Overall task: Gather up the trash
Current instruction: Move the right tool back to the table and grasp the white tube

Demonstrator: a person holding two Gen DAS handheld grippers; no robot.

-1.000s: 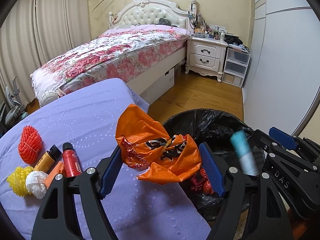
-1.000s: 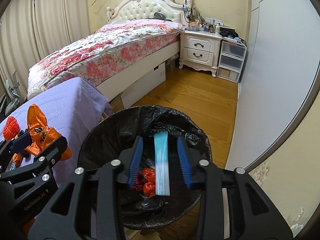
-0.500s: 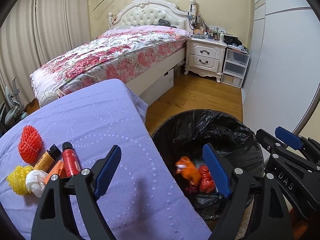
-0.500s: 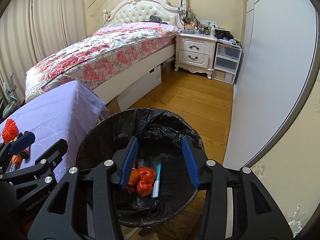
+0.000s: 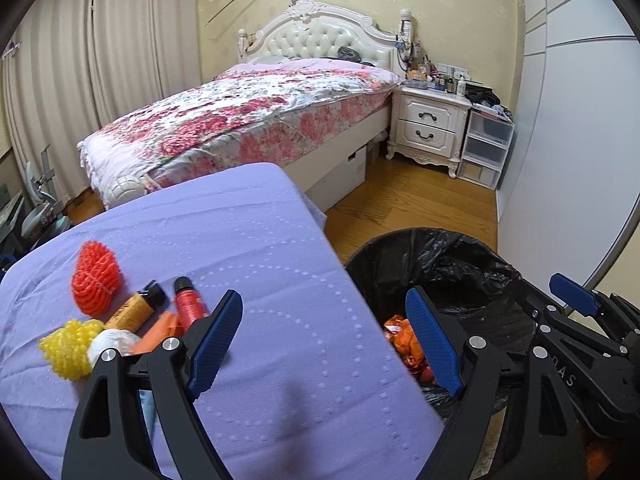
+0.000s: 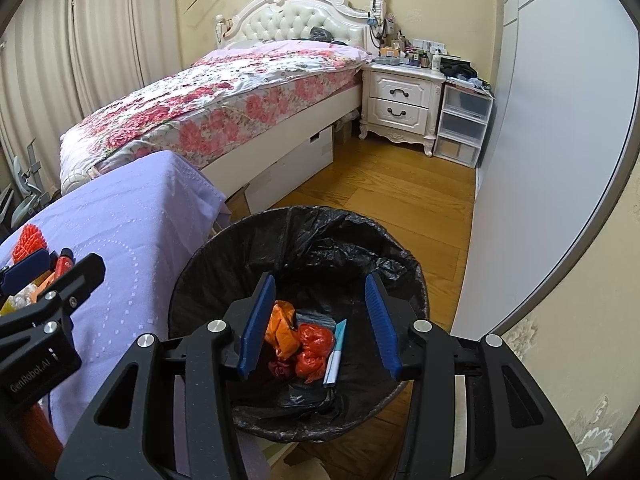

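Lying in the black-lined bin: orange wrapper, teal tube; both claws gaping, empty.

A black-lined round trash bin stands open on the floor, holding a crumpled orange plastic bag, a red wad and, at 3 o'clock of it, a pale blue tube.

On the table, at 9 o'clock of the bin: a red mesh ball, yellow mesh ball, white wad, orange tube and red tube, clustered.

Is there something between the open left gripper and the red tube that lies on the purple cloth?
Nothing visible blocks it. The left gripper is empty, and only bare purple cloth separates it from the red tube.
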